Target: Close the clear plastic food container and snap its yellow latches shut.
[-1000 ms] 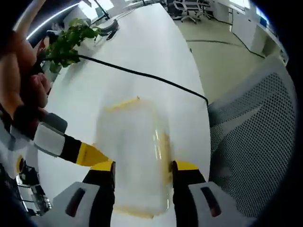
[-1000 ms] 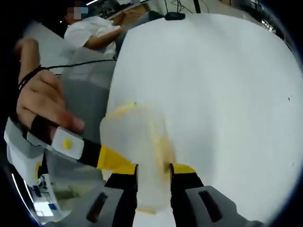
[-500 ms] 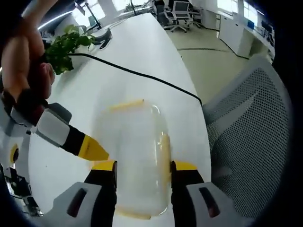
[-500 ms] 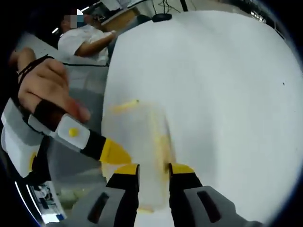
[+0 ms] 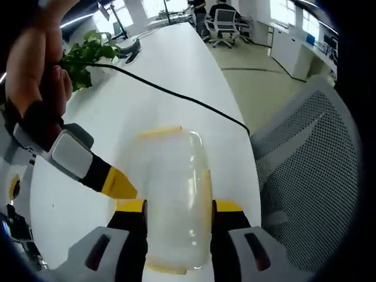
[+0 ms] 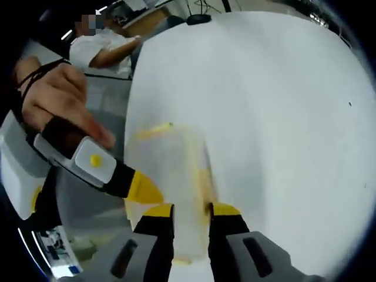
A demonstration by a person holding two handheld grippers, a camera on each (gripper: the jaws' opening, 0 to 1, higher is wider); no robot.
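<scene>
Container lying on white bench, yellow latches along its edges. Left gripper fingers spread astride it. Right gripper fingers likewise straddling container; other gripper at 9 o'clock. Cable at 12.

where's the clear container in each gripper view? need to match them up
Left gripper view: clear container lower centre on the white table, between that view's own jaws; the other gripper's yellow tip comes in from the left edge.
Right gripper view: clear container lower centre, between that view's own jaws.
Shared landmark: the yellow latch along the container's far end.
</scene>
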